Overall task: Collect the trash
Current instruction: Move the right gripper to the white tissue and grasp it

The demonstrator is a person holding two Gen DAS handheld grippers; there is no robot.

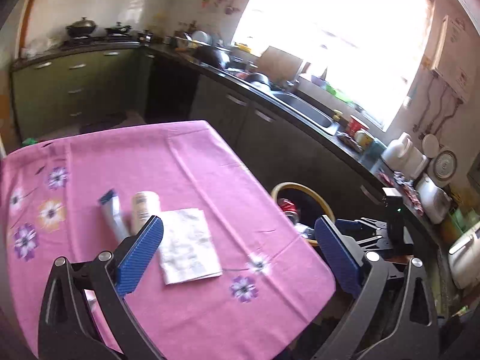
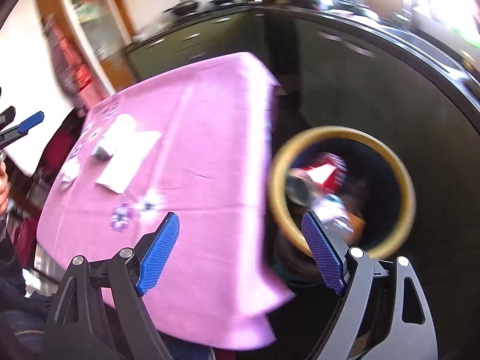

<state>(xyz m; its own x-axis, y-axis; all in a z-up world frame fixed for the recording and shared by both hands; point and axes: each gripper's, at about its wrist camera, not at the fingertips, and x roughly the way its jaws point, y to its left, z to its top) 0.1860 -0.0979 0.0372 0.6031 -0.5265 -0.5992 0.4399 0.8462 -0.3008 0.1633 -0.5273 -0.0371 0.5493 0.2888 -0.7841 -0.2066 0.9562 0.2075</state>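
Blue-padded left hand-held gripper (image 1: 240, 237) gapes, tilted over tablecloth (image 1: 210, 162).

A home kitchen: green cabinets (image 1: 75, 90), stove pots (image 1: 81, 27), sink (image 1: 306, 111), windowed counter (image 1: 210, 66).

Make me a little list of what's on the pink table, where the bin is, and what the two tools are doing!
table: pink flowered cloth
on table: blue-capped tube, white bottle lying down, folded white paper
bin: yellow-rimmed bin on the floor beside the table, trash already inside
left tool: open, empty, over the table edge
right tool: open, empty, near the bin
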